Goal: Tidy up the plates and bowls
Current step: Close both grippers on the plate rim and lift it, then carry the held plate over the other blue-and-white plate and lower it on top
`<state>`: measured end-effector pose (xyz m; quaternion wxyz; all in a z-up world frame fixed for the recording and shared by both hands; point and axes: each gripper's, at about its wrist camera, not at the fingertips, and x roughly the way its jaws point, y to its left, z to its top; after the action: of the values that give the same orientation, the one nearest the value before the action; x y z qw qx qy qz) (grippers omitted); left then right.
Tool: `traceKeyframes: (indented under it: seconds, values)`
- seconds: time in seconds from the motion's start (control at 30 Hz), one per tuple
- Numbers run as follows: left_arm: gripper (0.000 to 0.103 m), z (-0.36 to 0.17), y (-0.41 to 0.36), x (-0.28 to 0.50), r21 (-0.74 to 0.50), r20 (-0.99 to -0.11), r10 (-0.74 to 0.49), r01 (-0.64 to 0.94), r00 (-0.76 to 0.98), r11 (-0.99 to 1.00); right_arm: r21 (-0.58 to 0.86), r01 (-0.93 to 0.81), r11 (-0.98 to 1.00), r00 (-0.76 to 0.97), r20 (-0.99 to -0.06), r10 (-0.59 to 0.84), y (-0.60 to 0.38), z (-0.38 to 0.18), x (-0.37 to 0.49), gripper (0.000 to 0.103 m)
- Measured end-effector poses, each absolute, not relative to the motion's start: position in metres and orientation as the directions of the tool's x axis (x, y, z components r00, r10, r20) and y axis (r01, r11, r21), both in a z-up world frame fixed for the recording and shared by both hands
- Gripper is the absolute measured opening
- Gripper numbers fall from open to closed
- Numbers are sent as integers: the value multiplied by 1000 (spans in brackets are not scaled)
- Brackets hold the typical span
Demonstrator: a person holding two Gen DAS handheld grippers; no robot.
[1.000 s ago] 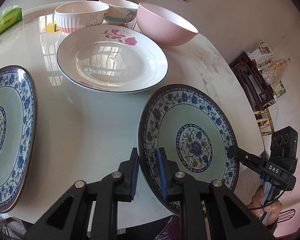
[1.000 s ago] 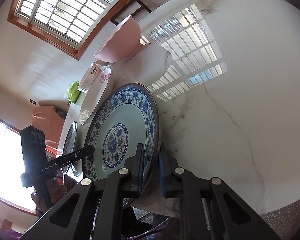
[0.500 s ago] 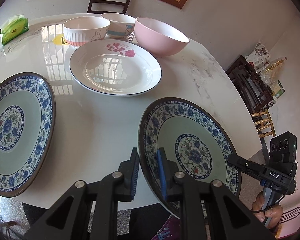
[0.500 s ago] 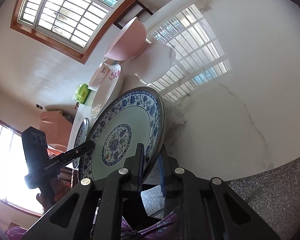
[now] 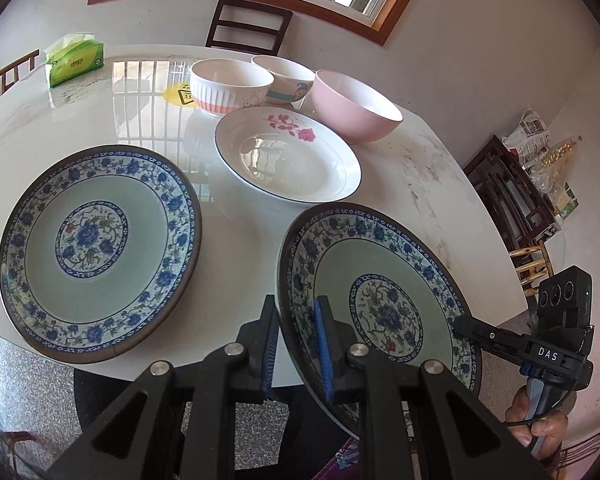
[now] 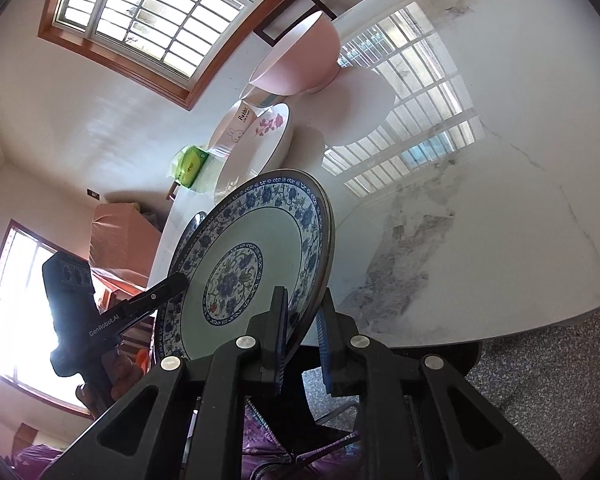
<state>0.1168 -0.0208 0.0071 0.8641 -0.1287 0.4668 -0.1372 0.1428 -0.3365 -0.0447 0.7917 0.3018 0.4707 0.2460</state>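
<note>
Blue-patterned plate [image 5: 384, 300] rim clamped between jaws of both left gripper [image 5: 296, 344] and right gripper [image 6: 303, 340].

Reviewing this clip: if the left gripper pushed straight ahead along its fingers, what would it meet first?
The left gripper already clamps the held blue-patterned plate. Straight ahead, it would probably meet the white rose plate first, though depth is unclear.

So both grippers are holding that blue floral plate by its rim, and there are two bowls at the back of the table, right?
Nearly. Both the left gripper and right gripper clamp the blue floral plate, but the left wrist view shows three bowls at the back, not two.
</note>
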Motion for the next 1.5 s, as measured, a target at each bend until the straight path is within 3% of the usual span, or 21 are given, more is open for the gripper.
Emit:
traceKeyframes:
  seconds: [1.5]
  values:
    - [18, -3, 159, 96, -402, -740, -194, -193, 644, 895, 628, -342, 699, 262, -651, 713, -147, -35, 210, 16]
